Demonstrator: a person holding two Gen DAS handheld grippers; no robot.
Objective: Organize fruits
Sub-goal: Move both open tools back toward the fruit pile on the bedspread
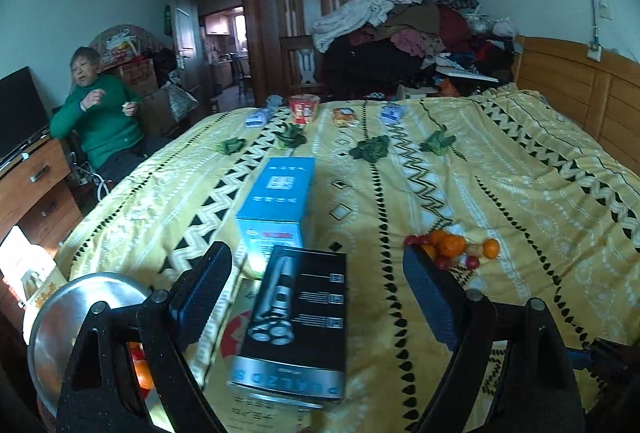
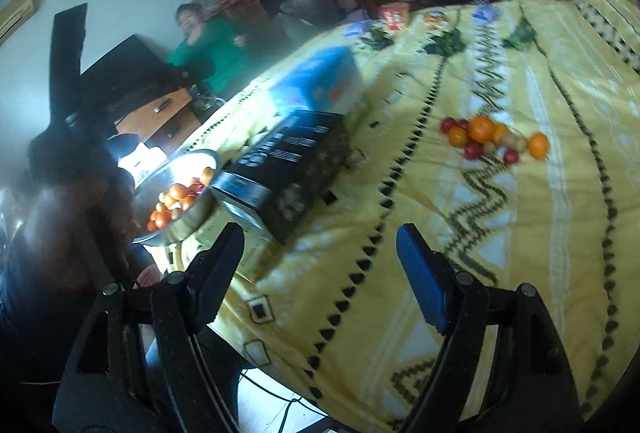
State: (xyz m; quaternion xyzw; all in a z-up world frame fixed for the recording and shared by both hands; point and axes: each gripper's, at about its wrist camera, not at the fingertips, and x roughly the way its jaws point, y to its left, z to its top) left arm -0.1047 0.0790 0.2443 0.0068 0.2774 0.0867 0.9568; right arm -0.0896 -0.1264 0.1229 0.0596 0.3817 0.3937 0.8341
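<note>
A pile of small fruits (image 1: 456,249), oranges and red ones, lies on the yellow patterned bedspread (image 1: 520,193); it also shows in the right wrist view (image 2: 492,139). A steel bowl (image 2: 176,193) holding several oranges and red fruits sits at the bed's left edge; its rim shows in the left wrist view (image 1: 80,297). My left gripper (image 1: 316,293) is open and empty, above a black shaver box (image 1: 300,325). My right gripper (image 2: 320,273) is open and empty, above the bedspread near the bed's front edge.
A blue box (image 1: 280,197) lies behind the black box (image 2: 288,169). Green leafy vegetables (image 1: 370,149), a red cup (image 1: 304,109) and snack packs sit at the far end. A person in green (image 1: 100,121) sits left. Wooden drawers (image 1: 36,193) stand left.
</note>
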